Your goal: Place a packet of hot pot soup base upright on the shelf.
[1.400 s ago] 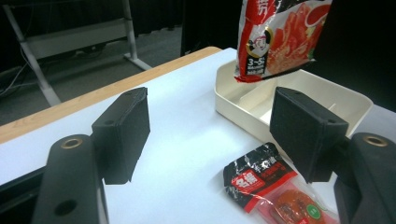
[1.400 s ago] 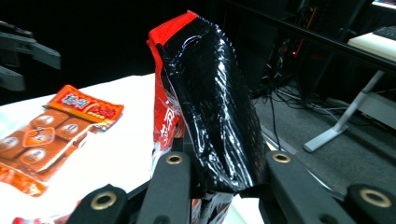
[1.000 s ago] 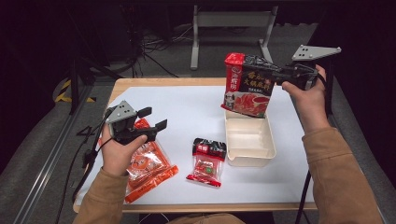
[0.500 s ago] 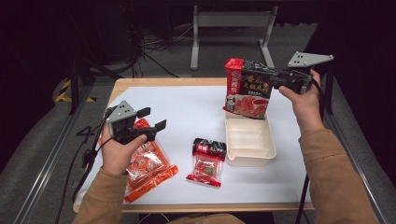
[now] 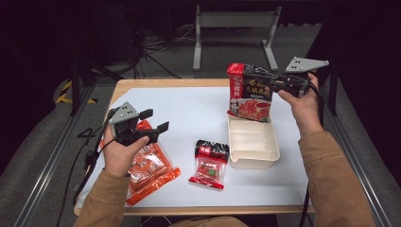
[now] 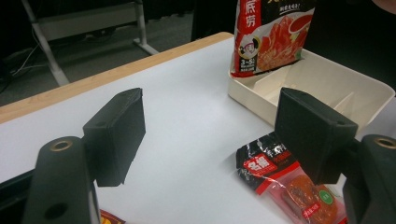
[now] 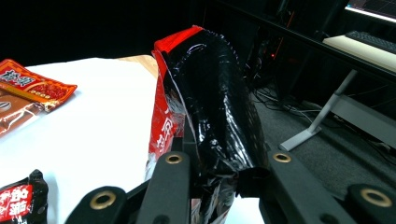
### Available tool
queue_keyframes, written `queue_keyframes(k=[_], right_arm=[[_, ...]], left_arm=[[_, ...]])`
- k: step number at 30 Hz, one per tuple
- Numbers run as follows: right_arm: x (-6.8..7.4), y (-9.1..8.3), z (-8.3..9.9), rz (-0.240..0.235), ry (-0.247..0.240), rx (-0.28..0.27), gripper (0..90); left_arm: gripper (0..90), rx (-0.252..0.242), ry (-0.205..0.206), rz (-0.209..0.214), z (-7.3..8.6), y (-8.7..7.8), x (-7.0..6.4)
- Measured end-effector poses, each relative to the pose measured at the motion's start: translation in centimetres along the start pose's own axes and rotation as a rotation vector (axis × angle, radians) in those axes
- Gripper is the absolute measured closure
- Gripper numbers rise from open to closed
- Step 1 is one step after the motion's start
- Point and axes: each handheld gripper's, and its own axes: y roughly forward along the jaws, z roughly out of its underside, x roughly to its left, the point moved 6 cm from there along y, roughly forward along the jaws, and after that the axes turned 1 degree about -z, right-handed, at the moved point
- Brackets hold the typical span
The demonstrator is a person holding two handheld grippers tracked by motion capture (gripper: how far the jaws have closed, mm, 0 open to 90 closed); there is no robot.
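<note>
Soup-base bag [image 7: 210,107] hides the right tongs' [image 7: 219,179] tips, its bottom cut off.

A small black and red sauce packet [image 5: 209,163] lies near the front edge of the white surface [image 5: 189,113]. An orange packet [image 5: 151,165] lies at the front left corner. A grey metal stand [image 5: 235,28] sits on the floor behind.

This looks like a lab or recording studio rather than a home. A wooden table [image 5: 165,84] covered with a white sheet [image 5: 198,113] stands in a dark room with black surroundings. Loose cables [image 5: 156,47] trail across the grey carpet at the far left, beside a grey metal stand [image 5: 234,28]. At the far right, a desk with a keyboard [image 7: 371,39] shows.
</note>
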Motion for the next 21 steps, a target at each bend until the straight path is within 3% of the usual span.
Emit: queue_keyframes(k=[13, 21], right_arm=[[0.3, 0.6, 1.2, -0.005, -0.009, -0.002, 76.8], [0.4, 0.6, 1.9, -0.001, 0.012, -0.008, 75.7]], left_arm=[[25.5, 0.003, -0.006, -0.013, 0.4, -0.5, 0.6], [25.5, 0.007, -0.01, -0.016, 0.6, -0.8, 0.8]])
